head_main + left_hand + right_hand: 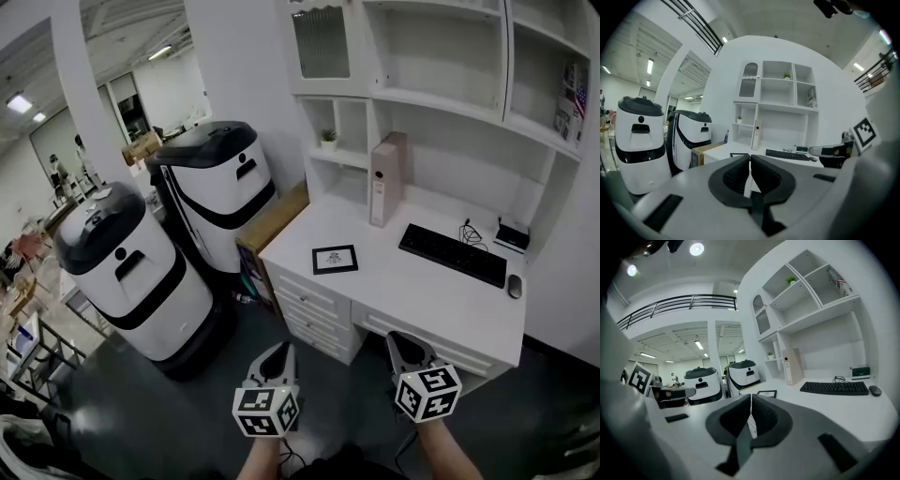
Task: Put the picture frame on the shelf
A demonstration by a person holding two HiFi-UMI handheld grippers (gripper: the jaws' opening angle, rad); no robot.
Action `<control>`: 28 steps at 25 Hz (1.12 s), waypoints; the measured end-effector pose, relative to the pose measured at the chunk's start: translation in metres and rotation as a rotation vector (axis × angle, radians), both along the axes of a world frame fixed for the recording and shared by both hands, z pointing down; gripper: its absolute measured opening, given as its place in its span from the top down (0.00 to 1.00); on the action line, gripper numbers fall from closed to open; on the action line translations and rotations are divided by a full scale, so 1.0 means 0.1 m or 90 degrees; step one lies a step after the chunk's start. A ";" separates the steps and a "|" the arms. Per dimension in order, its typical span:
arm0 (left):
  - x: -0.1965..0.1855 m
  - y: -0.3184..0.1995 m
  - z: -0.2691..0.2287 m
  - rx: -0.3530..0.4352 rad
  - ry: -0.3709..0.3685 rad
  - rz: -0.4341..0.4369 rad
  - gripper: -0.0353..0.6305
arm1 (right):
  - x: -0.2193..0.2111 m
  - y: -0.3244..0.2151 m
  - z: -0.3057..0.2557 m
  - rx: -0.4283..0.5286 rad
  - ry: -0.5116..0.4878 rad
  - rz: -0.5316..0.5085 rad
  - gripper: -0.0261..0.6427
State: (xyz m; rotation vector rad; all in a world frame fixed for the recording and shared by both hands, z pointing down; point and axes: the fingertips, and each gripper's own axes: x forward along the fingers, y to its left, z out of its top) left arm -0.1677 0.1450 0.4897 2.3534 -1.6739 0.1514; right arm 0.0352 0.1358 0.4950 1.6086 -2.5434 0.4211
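A small black picture frame (335, 259) lies flat on the white desk (422, 291), near its left front corner; it also shows in the right gripper view as the frame (767, 393). Above the desk rises a white shelf unit (441, 66) with open compartments. My left gripper (277, 356) and right gripper (409, 347) hang low in front of the desk, well short of the frame. Both are shut with nothing between the jaws. In the left gripper view the left gripper (750, 157) points at the desk; the right gripper (751, 397) does the same in its own view.
On the desk lie a black keyboard (453, 254), a mouse (515, 286) and an upright binder (386, 178). Two large white-and-black machines (141, 281) (217, 187) stand left of the desk, with a cardboard box (272, 225) against it. A small plant (328, 139) sits on a low shelf.
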 end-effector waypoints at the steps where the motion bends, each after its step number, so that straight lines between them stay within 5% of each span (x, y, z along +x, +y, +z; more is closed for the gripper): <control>1: 0.01 0.00 -0.01 0.001 -0.002 0.000 0.92 | 0.01 0.00 0.00 -0.001 -0.002 -0.001 0.96; 11: 0.20 -0.03 -0.12 0.013 -0.004 0.003 0.91 | 0.08 -0.03 -0.06 0.005 -0.018 -0.026 0.90; 28: 0.13 -0.43 -0.11 0.010 0.002 -0.020 0.73 | 0.12 -0.40 -0.07 -0.002 -0.044 -0.026 0.80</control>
